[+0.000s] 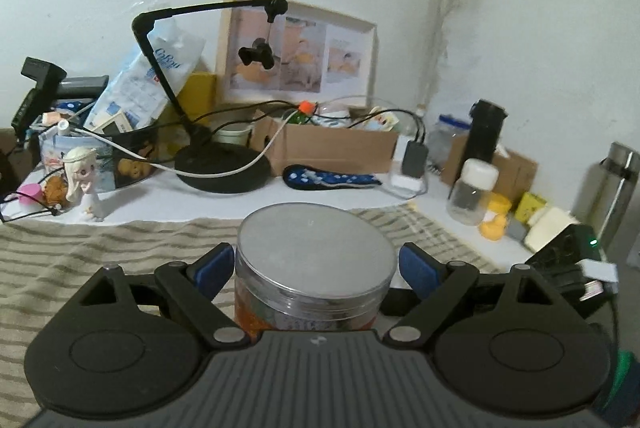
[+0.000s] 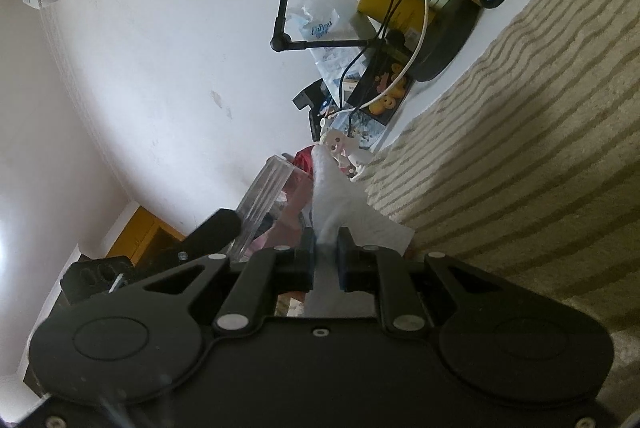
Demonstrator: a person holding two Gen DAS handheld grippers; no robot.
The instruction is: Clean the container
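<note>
Your left gripper point(image 1: 316, 264) has its blue pads point(image 1: 214, 266) spread apart on both sides of the clear jar point(image 1: 312, 288). One pad looks to touch the jar; the other stands just off it. Its silver lid point(image 1: 316, 242) faces you. Only your right view shows the white cloth point(image 2: 340, 200), and your right gripper point(image 2: 325, 248) pinches it tight. A clear edge point(image 2: 262, 204) sits just left of the cloth. The striped mat point(image 1: 100, 252) lies under the jar, with the lamp base point(image 1: 224, 168) well behind.
</note>
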